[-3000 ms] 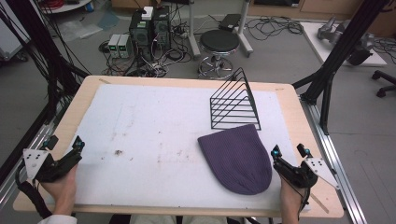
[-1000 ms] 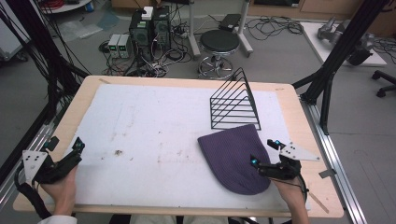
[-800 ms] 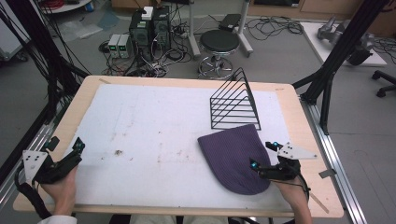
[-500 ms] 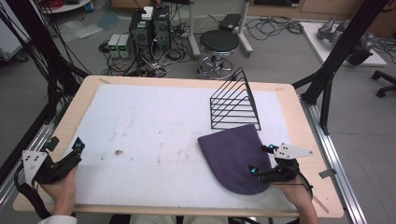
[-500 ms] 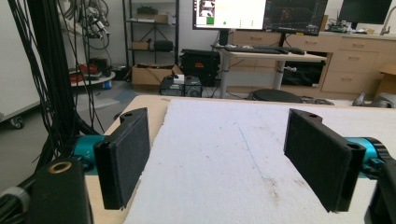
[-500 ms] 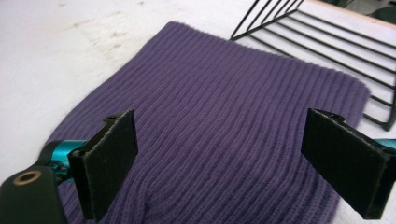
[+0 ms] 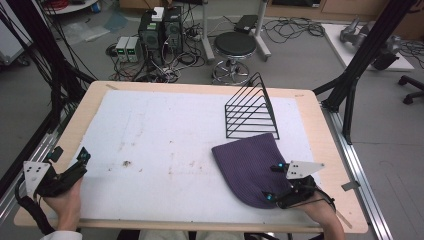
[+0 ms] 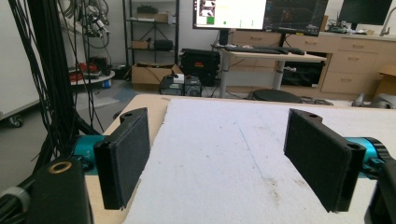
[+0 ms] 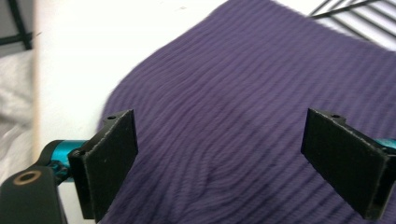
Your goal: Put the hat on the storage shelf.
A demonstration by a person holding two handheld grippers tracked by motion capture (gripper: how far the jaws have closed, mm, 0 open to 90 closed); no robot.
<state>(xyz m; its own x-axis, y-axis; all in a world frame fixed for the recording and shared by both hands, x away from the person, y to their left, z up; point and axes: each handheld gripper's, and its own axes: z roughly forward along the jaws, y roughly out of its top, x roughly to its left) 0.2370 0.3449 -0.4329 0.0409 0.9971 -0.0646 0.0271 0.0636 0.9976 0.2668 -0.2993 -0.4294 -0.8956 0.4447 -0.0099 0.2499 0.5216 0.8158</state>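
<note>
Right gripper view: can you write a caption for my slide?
The right gripper, jaws open wide, hovers over a purple ribbed knit hat lying on the white table mat.

Purple hat (image 7: 251,167): ribbed knit cloth, matt and soft-looking, the ribs running in curved lines. Rack (image 7: 250,112): thin black wire, apparently metal, with a dull finish. Table (image 7: 320,127): pale wood border, smooth; its mat (image 7: 165,135) is white, matt and slightly grainy, with brownish stains. Right gripper (image 9: 233,163) and left gripper (image 8: 224,158): matt black plastic, rough-textured pads, glossy teal metal fittings.
</note>
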